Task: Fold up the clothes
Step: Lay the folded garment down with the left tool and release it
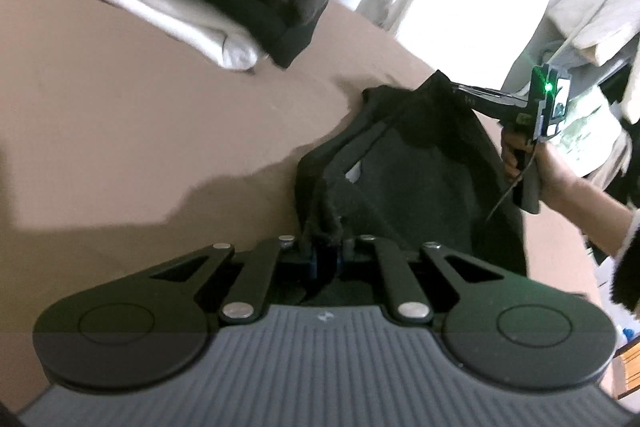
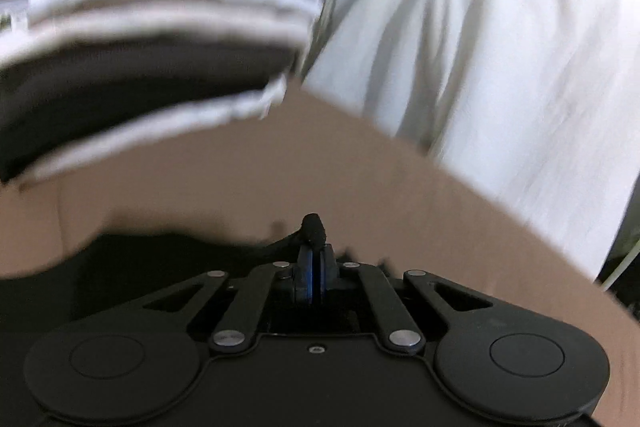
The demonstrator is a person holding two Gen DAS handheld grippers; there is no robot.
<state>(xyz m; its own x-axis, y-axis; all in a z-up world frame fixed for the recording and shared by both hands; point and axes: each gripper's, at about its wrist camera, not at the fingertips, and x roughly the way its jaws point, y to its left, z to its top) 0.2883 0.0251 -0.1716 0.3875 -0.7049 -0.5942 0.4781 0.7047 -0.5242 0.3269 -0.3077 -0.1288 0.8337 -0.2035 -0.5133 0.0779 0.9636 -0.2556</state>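
A: Far left on the brown table (image 1: pixel 120 115), a stack of folded clothes (image 1: pixel 192 7), black layers over pale ones, with a cream bundle on top.

B: And coming right, the black garment (image 1: pixel 420 163) is up off the table, strung between both tools.

A: Near us the left gripper (image 1: pixel 326 255) is clenched on a bunched edge of it, dark cloth pinched between the blue pads.

B: Farther right, the right gripper (image 1: pixel 454 89) pinches the far corner, lifting it to a peak. A hand (image 1: pixel 536 167) holds its handle, green light glowing.

A: From its own camera, the right gripper (image 2: pixel 314 267) is squeezed tight, a nub of black fabric poking past the tips. The picture is blurred.

B: White curtain (image 2: pixel 500 47) beyond the far right edge.
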